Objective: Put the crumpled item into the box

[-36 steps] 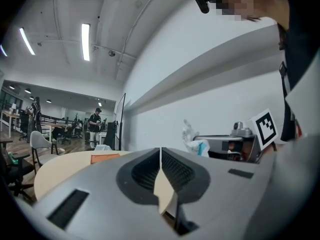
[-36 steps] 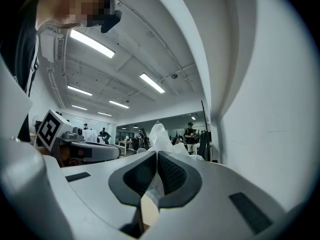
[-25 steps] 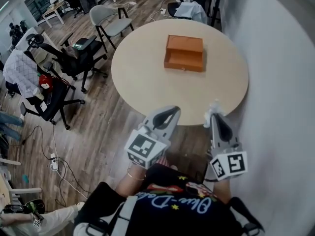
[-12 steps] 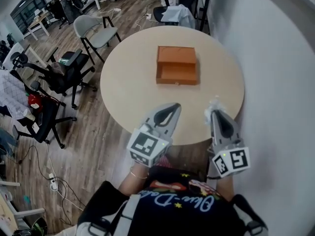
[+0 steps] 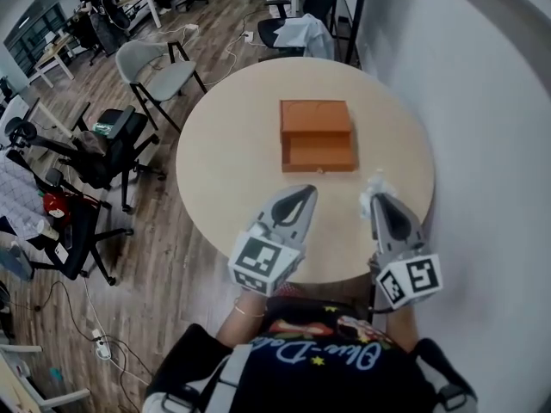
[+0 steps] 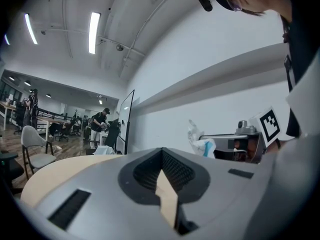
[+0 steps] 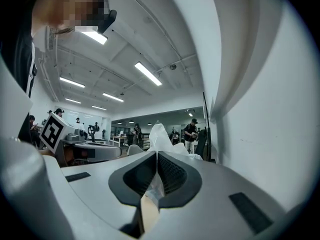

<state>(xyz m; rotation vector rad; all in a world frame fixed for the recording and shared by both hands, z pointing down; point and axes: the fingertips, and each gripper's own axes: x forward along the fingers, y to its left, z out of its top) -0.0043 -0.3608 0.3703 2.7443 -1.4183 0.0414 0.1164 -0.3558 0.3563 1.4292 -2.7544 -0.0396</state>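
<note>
Right now we carry the crumpled item [image 5: 372, 186] in our right gripper [image 5: 380, 200], above the near edge of the round table [image 5: 219, 157]. In the right gripper view the jaws are pressed onto the item's lower part, and the loose white bulk of the crumpled item [image 7: 159, 135] sticks up past the tips. We judge that grip suits something this light and shapeless: a firm pinch on a fold holds it, and the free part can drop away once the jaws spread.

Our left gripper [image 5: 301, 194] hangs beside the right one, also over the table's near edge. In the left gripper view its jaws are pressed together with nothing between them, only the table's tan surface showing through the notch. It seems to have no job in this step and is kept level with the right gripper and off the table.

The orange box [image 5: 317, 134] sits near the middle of the table. Its open compartment faces up on the side nearest us, and it looks empty. The item is well short of the box, so we take the carry across to be the step in hand. The open side being the near one makes for a short, straight reach from where the right gripper is.
</note>
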